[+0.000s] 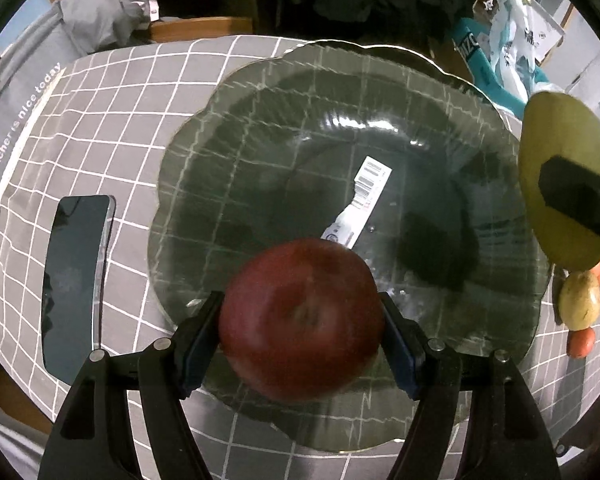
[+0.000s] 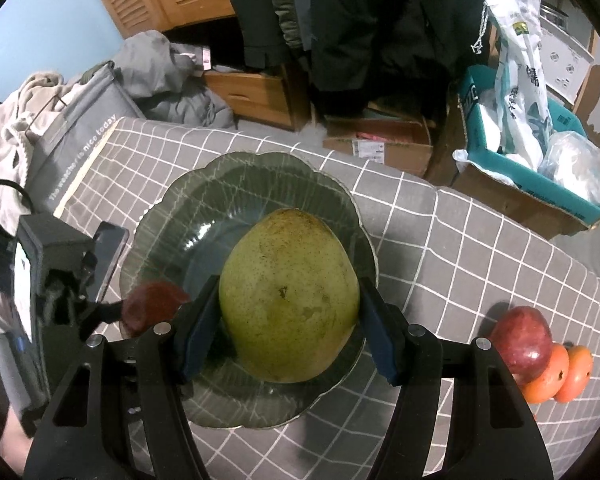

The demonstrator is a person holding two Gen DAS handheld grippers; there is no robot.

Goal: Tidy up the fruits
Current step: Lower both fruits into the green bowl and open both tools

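My left gripper [image 1: 302, 326] is shut on a red apple [image 1: 300, 320] and holds it over the near part of a dark green glass plate [image 1: 228, 128]. My right gripper [image 2: 290, 320] is shut on a large green pear [image 2: 290, 296] above the same plate [image 2: 204, 200]. The pear also shows at the right edge of the left wrist view [image 1: 556, 168]. The apple shows small at the left in the right wrist view [image 2: 152, 306]. A barcode label [image 1: 360, 200] lies on the plate.
On the grey checked cloth [image 2: 460, 248] to the right lie a red apple [image 2: 522, 340] and two orange persimmons [image 2: 562, 372]. A small yellow-green fruit [image 1: 580, 300] lies right of the plate. A phone [image 1: 74, 280] lies left of it. Boxes and bags stand beyond the table.
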